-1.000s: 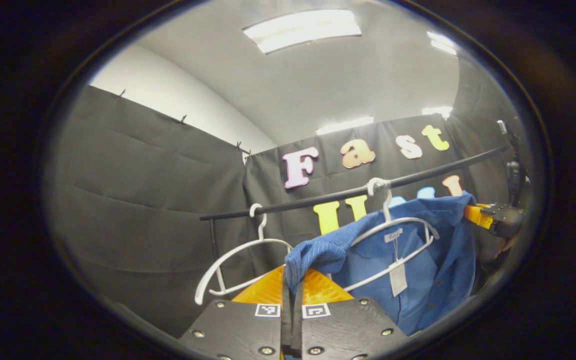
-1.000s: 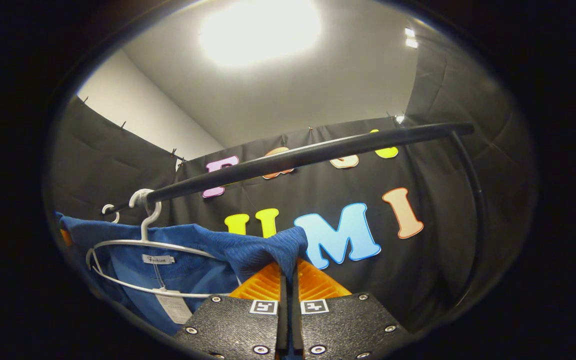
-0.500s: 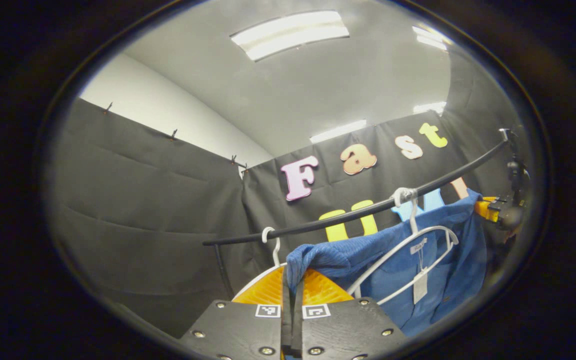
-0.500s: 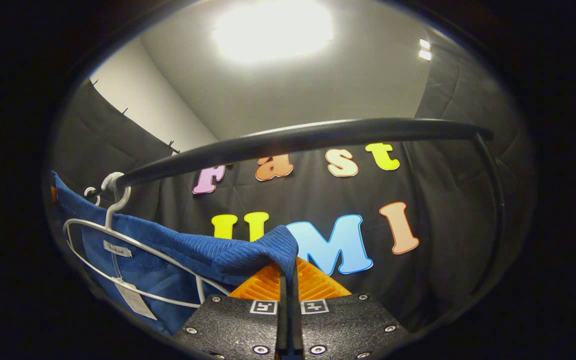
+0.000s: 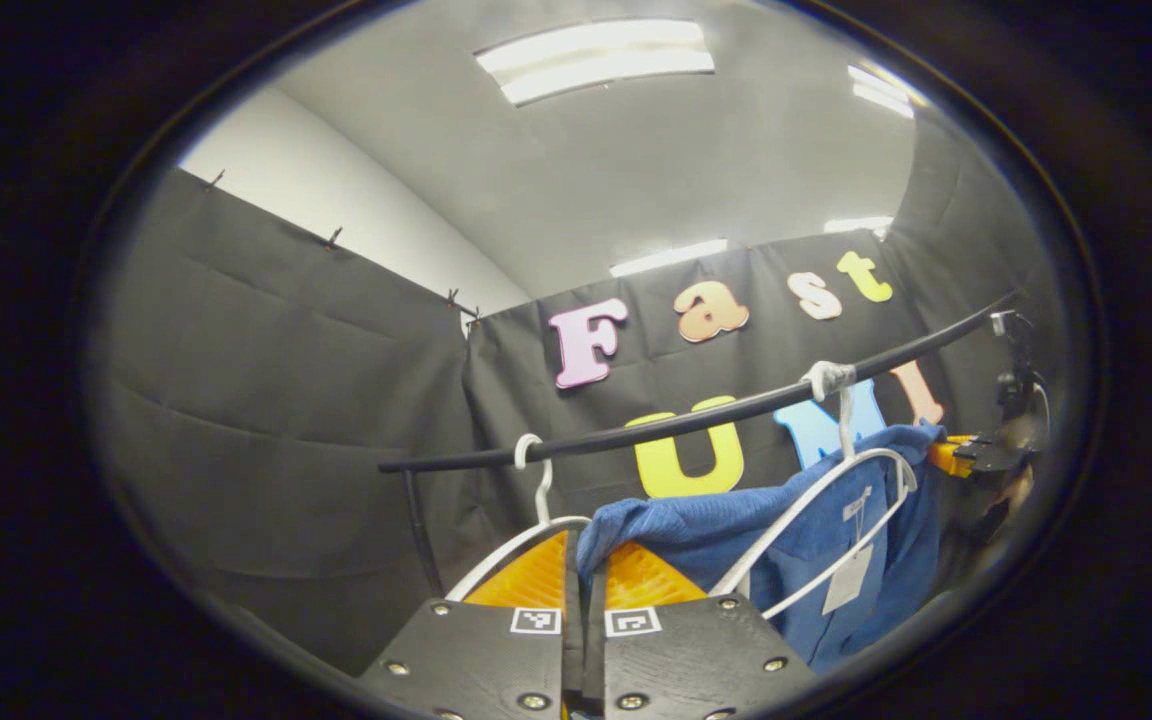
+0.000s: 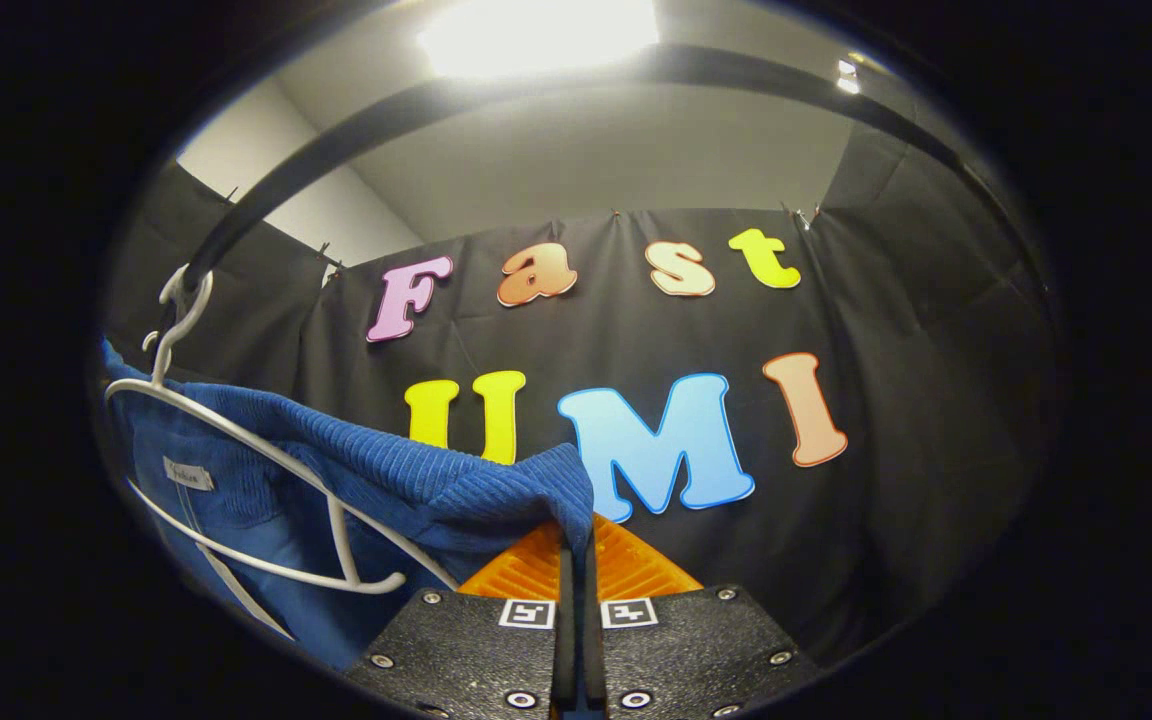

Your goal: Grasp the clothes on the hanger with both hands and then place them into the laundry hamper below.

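Observation:
A blue ribbed garment [image 5: 736, 530] hangs around a white hanger [image 5: 826, 500] whose hook sits on the black rail [image 5: 696, 420]. My left gripper [image 5: 584, 565] is shut on one shoulder of the garment, the cloth bunched between its fingers. In the right gripper view the same blue garment [image 6: 416, 490] drapes off the white hanger [image 6: 266, 470], and my right gripper [image 6: 576, 545] is shut on its other shoulder. The right gripper [image 5: 976, 455] also shows far off at the garment's right end in the left gripper view. The hamper is out of sight.
A second white hanger [image 5: 536, 500], bare, hangs on the rail to the left of the garment. The rail's upright post [image 5: 418, 520] stands at its left end. In the right gripper view the black rail [image 6: 356, 130] arcs high overhead.
Both grippers have come down with the garment's shoulders still pinched. In the right gripper view the rail rose toward the top, and the hanger tilted as the cloth slid off it.

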Available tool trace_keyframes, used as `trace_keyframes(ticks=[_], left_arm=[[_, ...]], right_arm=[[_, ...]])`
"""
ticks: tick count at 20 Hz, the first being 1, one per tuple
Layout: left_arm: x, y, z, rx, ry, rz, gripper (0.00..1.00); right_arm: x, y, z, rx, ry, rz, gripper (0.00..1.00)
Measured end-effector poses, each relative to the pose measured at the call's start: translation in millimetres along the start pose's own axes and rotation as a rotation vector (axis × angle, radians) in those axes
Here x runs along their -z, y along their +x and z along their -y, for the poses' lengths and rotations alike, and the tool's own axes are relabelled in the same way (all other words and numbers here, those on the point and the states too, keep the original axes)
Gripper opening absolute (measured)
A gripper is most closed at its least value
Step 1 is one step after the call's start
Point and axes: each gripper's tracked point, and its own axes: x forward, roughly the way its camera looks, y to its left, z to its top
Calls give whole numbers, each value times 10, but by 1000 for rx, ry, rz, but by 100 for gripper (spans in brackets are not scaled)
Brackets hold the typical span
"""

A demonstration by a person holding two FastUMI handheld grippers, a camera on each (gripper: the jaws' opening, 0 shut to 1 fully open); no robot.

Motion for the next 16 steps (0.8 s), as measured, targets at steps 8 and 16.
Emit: trace_keyframes(ticks=[8, 16], left_arm=[[711, 261, 54, 5, -92, -112, 1], [867, -154, 22, -6, -126, -142, 1]], right_arm=[[535, 188, 29, -24, -19, -145, 2], [881, -552, -57, -57, -46, -203, 2]])
